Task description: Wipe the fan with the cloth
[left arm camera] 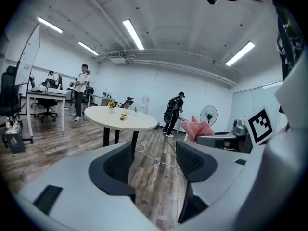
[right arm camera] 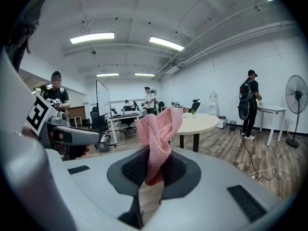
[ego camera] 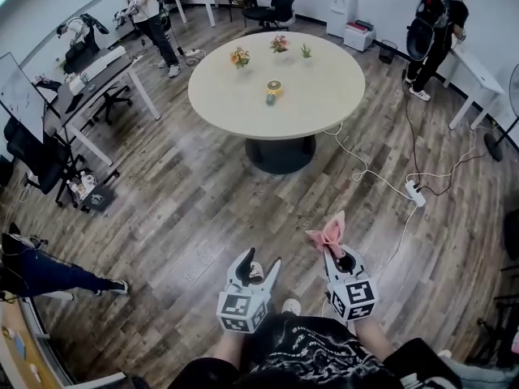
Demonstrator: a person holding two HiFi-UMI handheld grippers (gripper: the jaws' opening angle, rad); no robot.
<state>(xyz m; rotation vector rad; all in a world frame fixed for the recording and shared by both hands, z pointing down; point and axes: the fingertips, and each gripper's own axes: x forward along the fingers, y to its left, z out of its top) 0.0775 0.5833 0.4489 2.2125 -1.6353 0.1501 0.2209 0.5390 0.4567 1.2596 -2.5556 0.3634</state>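
My right gripper (ego camera: 334, 255) is shut on a pink cloth (ego camera: 328, 235), which sticks up from between its pads in a crumpled bunch (right arm camera: 158, 133). In the right gripper view the jaws (right arm camera: 153, 170) close tight on the cloth's lower end. My left gripper (ego camera: 261, 260) is open and holds nothing; only wood floor shows between its fingers (left arm camera: 154, 159). A standing fan (right arm camera: 296, 96) is off to the right by a white desk; its base (ego camera: 493, 146) shows at the head view's right edge. Both grippers hang over the floor, well short of the fan.
A round white table (ego camera: 324, 108) with small flower pots stands ahead. A power strip (ego camera: 415, 193) and cables trail across the floor to its right. A person with a backpack (ego camera: 434, 31) stands by the white desk near the fan. Desks, chairs and other people are at the left.
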